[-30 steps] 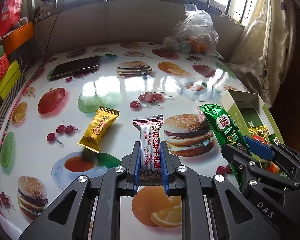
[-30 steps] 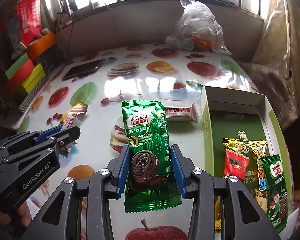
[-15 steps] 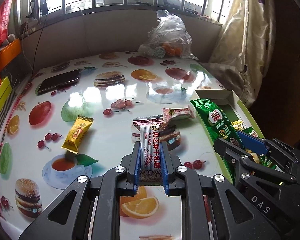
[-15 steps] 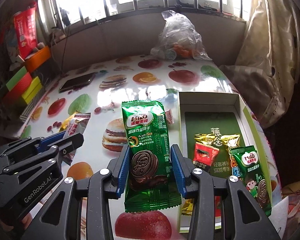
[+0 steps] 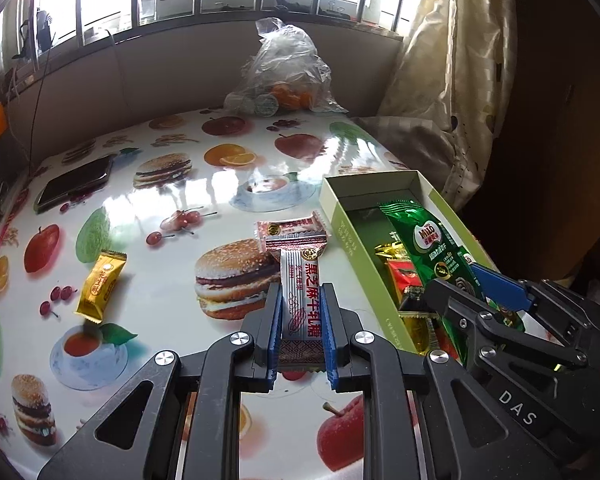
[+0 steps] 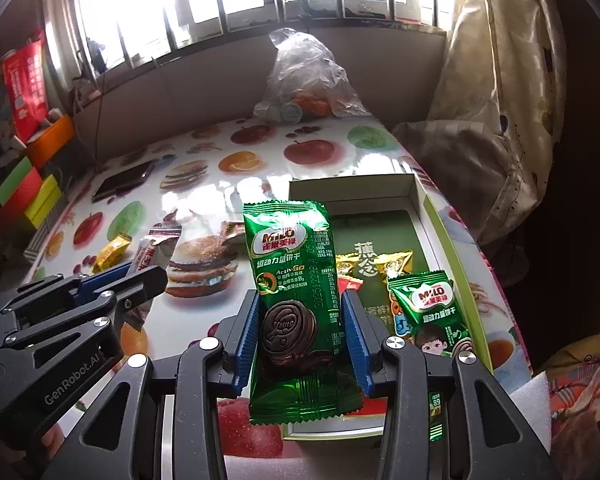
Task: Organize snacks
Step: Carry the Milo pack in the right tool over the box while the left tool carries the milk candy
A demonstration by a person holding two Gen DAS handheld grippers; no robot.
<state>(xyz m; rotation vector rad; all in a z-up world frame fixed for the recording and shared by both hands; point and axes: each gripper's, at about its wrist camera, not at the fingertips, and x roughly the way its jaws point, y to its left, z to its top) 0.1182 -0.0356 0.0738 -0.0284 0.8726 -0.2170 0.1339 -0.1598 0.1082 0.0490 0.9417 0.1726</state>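
My left gripper (image 5: pixel 300 300) is shut on a white and red nougat bar (image 5: pixel 300 296), held above the table just left of the green box (image 5: pixel 352 240). My right gripper (image 6: pixel 300 316) is shut on a green Milo biscuit pack (image 6: pixel 292 280), held over the box's (image 6: pixel 440 220) near left part. Inside the box lie a second Milo pack (image 6: pixel 428 308) and gold and red sweets (image 6: pixel 396 260). In the left wrist view the right gripper (image 5: pixel 496 296) with its Milo pack (image 5: pixel 428 240) hangs over the box. A pink nougat bar (image 5: pixel 292 226) and a yellow candy (image 5: pixel 100 284) lie on the table.
A black phone (image 5: pixel 76 184) lies at the table's far left. A clear plastic bag of fruit (image 5: pixel 284 76) stands at the back by the wall. Coloured boxes (image 6: pixel 28 196) are stacked off the left edge. A curtain (image 5: pixel 452 60) hangs right of the box.
Both grippers have moved right and a little up, carrying their snacks. The Milo pack now hangs over the box; the held nougat bar is now beside the box's left wall.
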